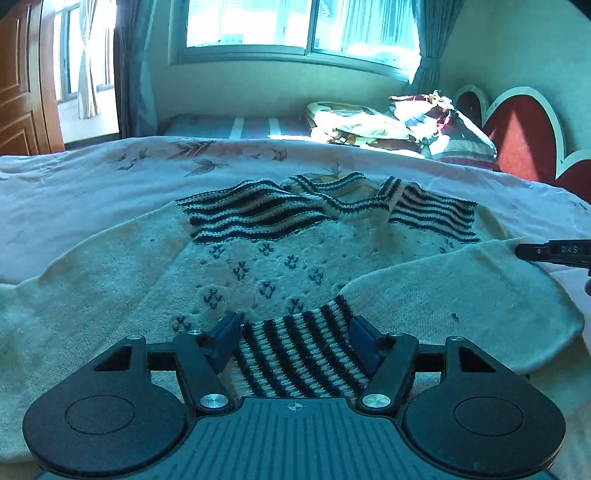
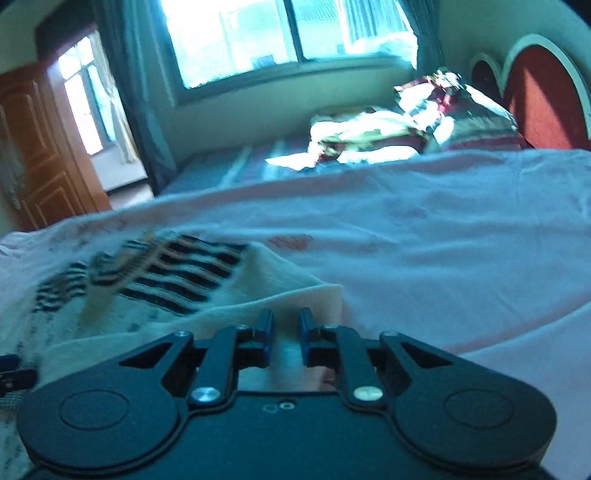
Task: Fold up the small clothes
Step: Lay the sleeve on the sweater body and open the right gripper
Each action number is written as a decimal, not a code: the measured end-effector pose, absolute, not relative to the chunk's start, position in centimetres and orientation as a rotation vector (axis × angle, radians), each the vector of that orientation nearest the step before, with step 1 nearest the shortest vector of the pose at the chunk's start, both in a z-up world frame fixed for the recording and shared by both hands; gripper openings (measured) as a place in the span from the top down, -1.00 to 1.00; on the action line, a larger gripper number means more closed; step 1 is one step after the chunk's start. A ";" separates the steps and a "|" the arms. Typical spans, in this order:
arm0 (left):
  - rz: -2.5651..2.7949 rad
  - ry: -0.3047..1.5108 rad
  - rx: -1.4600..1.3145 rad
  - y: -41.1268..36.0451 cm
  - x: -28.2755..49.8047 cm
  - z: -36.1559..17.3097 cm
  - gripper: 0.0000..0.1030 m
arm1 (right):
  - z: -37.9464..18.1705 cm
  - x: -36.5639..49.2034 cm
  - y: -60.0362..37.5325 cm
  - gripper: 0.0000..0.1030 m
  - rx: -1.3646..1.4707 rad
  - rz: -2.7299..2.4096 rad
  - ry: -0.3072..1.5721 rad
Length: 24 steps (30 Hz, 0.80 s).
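Left wrist view: sweater flat on bed, striped cuff between wide left fingers, pads off it | right wrist view: right gripper fingers narrow, cream sleeve between them, grip unclear | room: window, curtains, wooden door, red headboard, bedding pile

Only legible lettering: "DAS", pale raised capitals on black finger of right gripper, poking in at right edge of left wrist view. More characters may follow; cut off by frame edge. Small crosshair mark on ribbed body of left gripper, no letters. Right wrist view blurred; nothing readable there.
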<state>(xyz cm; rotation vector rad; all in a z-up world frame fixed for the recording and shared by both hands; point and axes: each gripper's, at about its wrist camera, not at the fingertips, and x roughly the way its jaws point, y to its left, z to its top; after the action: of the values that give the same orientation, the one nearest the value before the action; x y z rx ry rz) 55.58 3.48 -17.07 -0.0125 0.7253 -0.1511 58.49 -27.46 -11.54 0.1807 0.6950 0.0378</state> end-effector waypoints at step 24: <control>0.001 0.681 -0.179 8.8 48.3 -14.4 -0.55 | -8.1 46.0 -27.7 0.40 0.191 0.028 0.619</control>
<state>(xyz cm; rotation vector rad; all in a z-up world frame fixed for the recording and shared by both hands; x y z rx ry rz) 48.27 8.77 -14.45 -0.1790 0.6810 0.0007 45.95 -27.69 -8.08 0.1908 0.6188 0.0279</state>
